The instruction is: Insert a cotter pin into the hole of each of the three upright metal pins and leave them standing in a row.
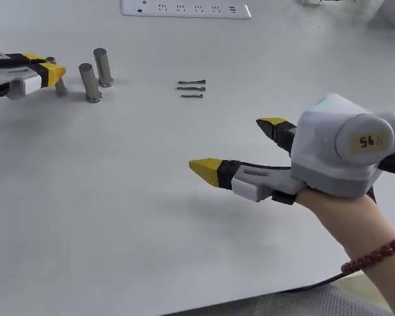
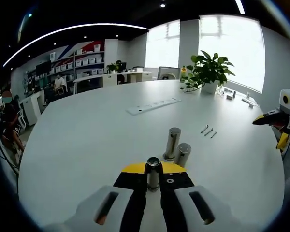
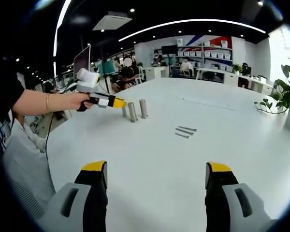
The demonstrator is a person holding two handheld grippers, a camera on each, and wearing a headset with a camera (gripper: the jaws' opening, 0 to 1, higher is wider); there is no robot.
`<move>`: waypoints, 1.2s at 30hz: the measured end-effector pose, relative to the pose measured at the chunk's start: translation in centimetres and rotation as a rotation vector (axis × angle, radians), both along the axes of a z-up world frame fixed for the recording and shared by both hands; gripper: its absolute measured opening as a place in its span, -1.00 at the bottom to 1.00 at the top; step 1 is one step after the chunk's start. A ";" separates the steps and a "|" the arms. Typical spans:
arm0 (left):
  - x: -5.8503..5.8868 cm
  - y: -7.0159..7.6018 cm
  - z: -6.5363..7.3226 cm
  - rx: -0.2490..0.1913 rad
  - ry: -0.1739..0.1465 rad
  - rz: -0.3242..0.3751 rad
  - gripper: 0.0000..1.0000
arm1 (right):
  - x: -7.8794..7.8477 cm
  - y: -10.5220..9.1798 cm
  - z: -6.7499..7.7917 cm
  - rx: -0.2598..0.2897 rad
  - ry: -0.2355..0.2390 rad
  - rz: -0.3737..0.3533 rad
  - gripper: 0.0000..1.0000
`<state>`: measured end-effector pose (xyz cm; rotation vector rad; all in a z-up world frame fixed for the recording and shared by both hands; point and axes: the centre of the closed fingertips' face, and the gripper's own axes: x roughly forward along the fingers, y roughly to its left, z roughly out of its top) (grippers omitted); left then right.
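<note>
Yellow-tipped left gripper has its jaws clamped on one standing metal pin at the far left of the white table; the other two metal pins stand upright just beside it, close together. Three cotter pins lie loose and parallel on the table, well apart from the metal pins. Nearer the front edge the right gripper hovers above the table, jaws spread wide, holding nothing.
</note>
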<state>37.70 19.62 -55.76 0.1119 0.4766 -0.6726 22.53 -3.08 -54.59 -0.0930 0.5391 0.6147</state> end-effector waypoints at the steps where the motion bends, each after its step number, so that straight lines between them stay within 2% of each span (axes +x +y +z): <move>1: -0.2 -0.1 0.0 0.002 -0.002 -0.006 -0.86 | -0.1 0.0 0.0 -0.001 0.001 0.001 0.62; 4: -0.7 -0.2 0.1 0.003 -0.004 -0.018 -0.86 | -0.2 0.1 0.1 0.000 0.001 0.004 0.62; 6: -2.0 -1.0 0.4 0.007 -0.007 -0.029 -0.86 | -0.4 0.1 0.2 -0.002 -0.001 0.006 0.62; 10: -3.4 -1.4 0.3 -0.004 -0.002 -0.049 -0.86 | -0.7 0.2 0.3 -0.001 -0.001 0.013 0.61; 16: -5.3 -2.4 0.7 -0.010 -0.020 -0.077 -0.86 | -1.1 0.3 0.1 0.001 0.003 0.022 0.60; 18: -7.5 -3.4 1.1 -0.011 -0.026 -0.092 -0.86 | -1.1 0.3 0.1 0.002 0.004 0.024 0.60; 27: -9.5 -6.7 1.2 -0.035 -0.038 -0.196 -0.86 | -1.4 0.3 0.0 0.006 0.013 0.027 0.55; 36: -11.1 -10.2 0.8 -0.041 -0.040 -0.338 -0.86 | -1.4 0.1 0.0 0.011 0.013 0.029 0.53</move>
